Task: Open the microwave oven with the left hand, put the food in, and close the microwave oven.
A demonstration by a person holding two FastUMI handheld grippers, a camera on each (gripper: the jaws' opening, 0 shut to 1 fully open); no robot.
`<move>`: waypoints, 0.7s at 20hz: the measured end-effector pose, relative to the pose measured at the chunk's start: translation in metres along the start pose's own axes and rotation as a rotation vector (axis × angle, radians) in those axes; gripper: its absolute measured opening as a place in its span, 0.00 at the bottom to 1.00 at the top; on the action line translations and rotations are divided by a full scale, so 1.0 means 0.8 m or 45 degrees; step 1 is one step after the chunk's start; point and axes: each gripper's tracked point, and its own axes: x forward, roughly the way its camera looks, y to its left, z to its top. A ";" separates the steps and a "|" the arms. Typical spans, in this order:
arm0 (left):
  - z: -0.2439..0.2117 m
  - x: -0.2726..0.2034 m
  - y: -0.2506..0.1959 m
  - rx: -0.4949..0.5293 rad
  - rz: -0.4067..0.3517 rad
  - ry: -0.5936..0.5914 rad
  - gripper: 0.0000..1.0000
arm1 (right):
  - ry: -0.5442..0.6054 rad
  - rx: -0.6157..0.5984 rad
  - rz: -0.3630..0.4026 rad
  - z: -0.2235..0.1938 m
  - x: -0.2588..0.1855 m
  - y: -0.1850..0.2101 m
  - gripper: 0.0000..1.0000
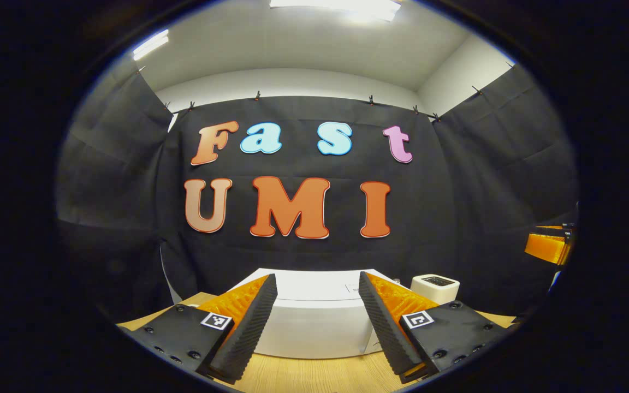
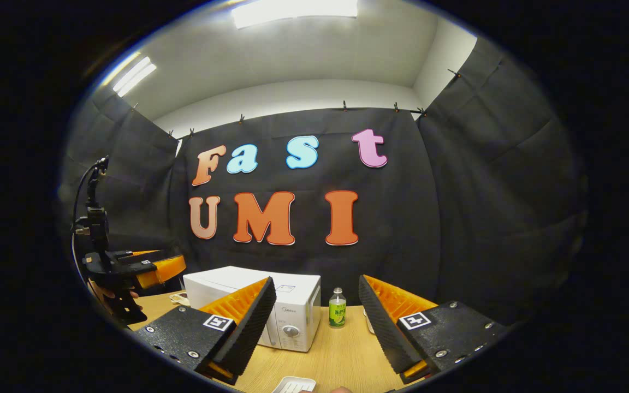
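Observation:
The white microwave (image 1: 314, 327) stands on the wooden table straight ahead of my left gripper (image 1: 317, 284), which is open, empty and a short way back from it. In the right gripper view the microwave (image 2: 287, 305) has its door shut, with a knob on its panel. My right gripper (image 2: 316, 286) is open and empty above the table. Below it, at the bottom rim, lies a white dish (image 2: 294, 385); its contents are hidden. A hand holds the left gripper (image 2: 153, 270) off to the left of the microwave.
A green bottle (image 2: 337, 308) stands on the wooden table (image 2: 342, 349) just right of the microwave. A small white box-shaped appliance (image 1: 434, 286) sits to the microwave's right. A small plate (image 2: 179, 298) lies to its left. Black cloth walls close in the booth.

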 end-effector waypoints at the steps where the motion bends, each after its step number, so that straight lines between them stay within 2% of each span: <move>1: -0.007 0.003 -0.007 -0.003 -0.014 0.005 0.94 | 0.018 0.008 0.001 -0.010 0.000 -0.002 0.95; 3: -0.027 0.010 -0.020 -0.015 -0.039 0.023 0.97 | 0.046 0.019 -0.001 -0.027 -0.003 -0.009 0.95; 4: -0.038 0.013 -0.025 -0.019 -0.048 0.038 0.94 | 0.057 0.021 -0.011 -0.035 -0.002 -0.015 0.95; 8: -0.094 0.031 -0.053 -0.068 -0.115 0.110 0.94 | 0.079 0.029 -0.051 -0.066 -0.009 -0.036 0.95; 9: -0.111 0.036 -0.057 -0.073 -0.118 0.143 0.97 | 0.096 0.040 -0.052 -0.077 -0.010 -0.038 0.95; 10: -0.128 0.040 -0.062 -0.078 -0.123 0.176 0.94 | 0.117 0.049 -0.052 -0.089 -0.012 -0.039 0.95; 11: -0.144 0.045 -0.072 -0.086 -0.141 0.203 0.98 | 0.136 0.051 -0.050 -0.099 -0.014 -0.041 0.95; 12: -0.158 0.050 -0.080 -0.089 -0.154 0.227 0.94 | 0.150 0.047 -0.054 -0.107 -0.017 -0.043 0.95; 14: -0.186 0.058 -0.093 -0.068 -0.166 0.272 0.94 | 0.163 0.029 -0.063 -0.119 -0.023 -0.049 0.95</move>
